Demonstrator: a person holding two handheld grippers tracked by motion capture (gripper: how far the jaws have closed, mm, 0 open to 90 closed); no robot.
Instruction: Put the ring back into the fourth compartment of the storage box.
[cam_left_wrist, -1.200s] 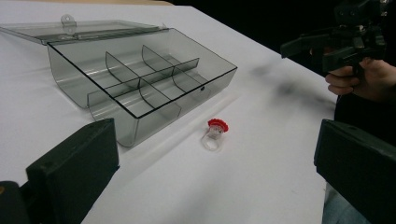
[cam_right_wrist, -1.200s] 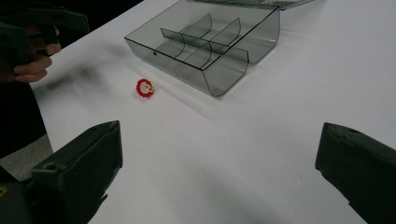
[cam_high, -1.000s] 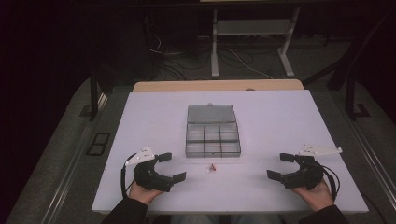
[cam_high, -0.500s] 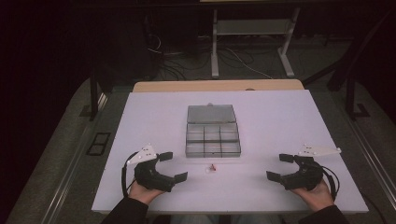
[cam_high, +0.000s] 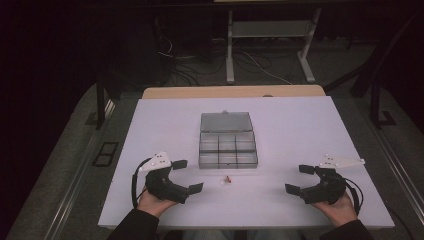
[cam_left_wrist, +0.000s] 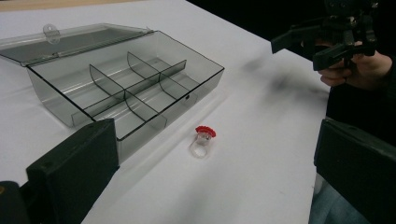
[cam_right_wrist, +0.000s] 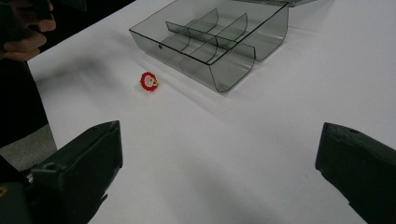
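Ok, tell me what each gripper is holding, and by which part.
Nothing. Both the left gripper and right gripper are open and empty; the ring lies on the table beside the box.

From above your side you look forward and down on the table, while each low, close gripper camera looks inward along its wide-apart jaws, both sharing the compartment box and ring ahead.

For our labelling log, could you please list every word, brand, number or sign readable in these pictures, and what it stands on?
None can be read: the clear compartment box, the red-topped ring, the white table and both hand-held grippers, left and right, bear no legible text.
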